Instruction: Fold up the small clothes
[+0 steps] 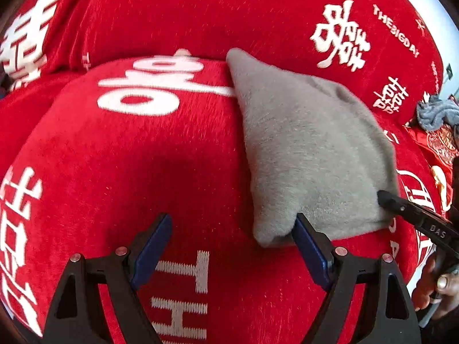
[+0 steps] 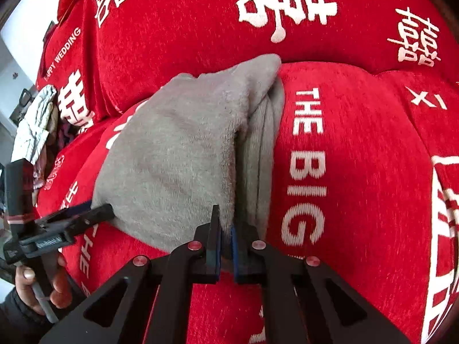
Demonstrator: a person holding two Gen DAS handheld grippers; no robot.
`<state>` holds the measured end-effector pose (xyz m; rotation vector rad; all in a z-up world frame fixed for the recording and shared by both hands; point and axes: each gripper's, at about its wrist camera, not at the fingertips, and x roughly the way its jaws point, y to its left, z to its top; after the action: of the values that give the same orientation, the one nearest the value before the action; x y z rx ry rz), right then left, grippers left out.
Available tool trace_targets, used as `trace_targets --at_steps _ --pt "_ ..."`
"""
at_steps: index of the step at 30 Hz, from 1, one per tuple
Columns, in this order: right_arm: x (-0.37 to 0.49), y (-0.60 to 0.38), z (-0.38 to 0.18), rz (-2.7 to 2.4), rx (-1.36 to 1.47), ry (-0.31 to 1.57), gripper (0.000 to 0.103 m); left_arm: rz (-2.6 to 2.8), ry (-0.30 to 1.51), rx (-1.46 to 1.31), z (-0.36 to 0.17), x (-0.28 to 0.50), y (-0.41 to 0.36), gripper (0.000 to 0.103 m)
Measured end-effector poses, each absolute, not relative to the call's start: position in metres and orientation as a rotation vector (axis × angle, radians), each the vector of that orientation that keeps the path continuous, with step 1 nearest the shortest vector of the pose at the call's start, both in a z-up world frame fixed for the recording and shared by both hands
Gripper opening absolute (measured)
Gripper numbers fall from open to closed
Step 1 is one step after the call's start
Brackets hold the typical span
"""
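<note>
The jaws of the right gripper [image 2: 225, 229] are pinched tight on the near edge of the gray cloth [image 2: 183, 154], and the jaws of the left gripper [image 1: 232, 229] are wide apart, one finger touching the cloth's other near corner. The cloth lies folded on the red sofa cover [image 2: 358, 172]. It looks soft, light and floppy, so the corners seem the best spots to grab.

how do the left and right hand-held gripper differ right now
The left hand-held gripper stands wide open; the right hand-held gripper is shut on the grey cloth. The left pinches nothing, one finger just at the cloth's near corner. Both have blue pads and work over the red cover.
</note>
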<state>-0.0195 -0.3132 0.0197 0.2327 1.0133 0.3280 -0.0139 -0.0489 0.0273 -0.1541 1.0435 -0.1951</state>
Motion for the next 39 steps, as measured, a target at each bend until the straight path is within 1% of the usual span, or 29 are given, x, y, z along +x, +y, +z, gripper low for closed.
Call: trace_targets --at_steps 3,5,6,8,9,10,14,16,17,18,19,20,21,23,24,25,26,29,32,33,35,39 --pt "-0.021 -0.316 0.03 0.359 0.261 1.013 0.008 -0.248 0.971 -0.165 0.057 -0.019 -0.05 0.085" --pt "-0.022 -0.319 0.045 0.36 0.273 0.967 0.011 -0.258 0.927 -0.181 0.076 -0.014 -0.051 0.085" --pt "-0.022 -0.321 0.058 0.359 0.264 0.916 0.017 -0.253 0.911 -0.188 0.083 -0.007 -0.053 0.086" --pt "-0.017 -0.319 0.075 0.363 0.24 0.855 0.034 -0.218 0.914 -0.178 0.089 0.01 -0.06 0.086" --pt "-0.013 -0.316 0.081 0.375 0.232 0.842 0.053 -0.205 0.925 -0.168 0.089 0.021 -0.065 0.086" --pt "-0.006 -0.311 0.085 0.405 0.227 0.828 0.062 -0.207 0.94 -0.16 0.086 0.031 -0.071 0.086" --pt "0.026 -0.295 0.08 0.515 0.241 0.858 0.062 -0.168 1.021 -0.134 0.063 0.066 -0.086 0.086" --pt "0.048 -0.291 0.063 0.527 0.254 0.905 0.061 -0.15 1.058 -0.124 0.047 0.077 -0.086 0.086" --pt "0.058 -0.293 0.052 0.51 0.253 0.939 0.058 -0.154 1.079 -0.146 0.038 0.08 -0.084 0.094" --pt "0.067 -0.297 0.039 0.478 0.25 0.981 0.047 -0.147 1.089 -0.161 0.031 0.079 -0.081 0.102" --pt "0.072 -0.303 0.029 0.473 0.261 0.999 0.036 -0.148 1.092 -0.179 0.027 0.079 -0.076 0.103" --pt "0.072 -0.31 0.027 0.483 0.284 0.986 0.034 -0.168 1.094 -0.195 0.025 0.079 -0.075 0.102" --pt "0.073 -0.314 0.027 0.497 0.311 0.987 0.034 -0.189 1.097 -0.214 0.026 0.078 -0.072 0.102" --pt "0.07 -0.316 0.033 0.504 0.315 0.982 0.039 -0.208 1.079 -0.224 0.033 0.079 -0.072 0.102" --pt "0.068 -0.314 0.041 0.507 0.295 0.954 0.044 -0.214 1.061 -0.217 0.039 0.083 -0.075 0.102" --pt "0.068 -0.312 0.048 0.505 0.276 0.923 0.055 -0.212 1.048 -0.201 0.043 0.089 -0.079 0.102" --pt "0.071 -0.311 0.051 0.509 0.273 0.913 0.058 -0.205 1.046 -0.185 0.045 0.095 -0.082 0.102" --pt "0.095 -0.306 0.052 0.548 0.287 0.923 0.058 -0.161 1.086 -0.116 0.039 0.119 -0.094 0.102" --pt "0.129 -0.31 0.029 0.512 0.317 1.023 0.057 -0.155 1.147 -0.08 0.025 0.135 -0.1 0.102" --pt "0.141 -0.316 0.018 0.482 0.335 1.06 0.054 -0.161 1.158 -0.08 0.021 0.14 -0.101 0.102" --pt "0.151 -0.327 0.011 0.476 0.384 1.045 0.053 -0.164 1.175 -0.102 0.016 0.145 -0.1 0.102" --pt "0.16 -0.336 0.007 0.388 0.354 1.056 0.053 -0.182 1.179 -0.123 0.012 0.148 -0.099 0.102"
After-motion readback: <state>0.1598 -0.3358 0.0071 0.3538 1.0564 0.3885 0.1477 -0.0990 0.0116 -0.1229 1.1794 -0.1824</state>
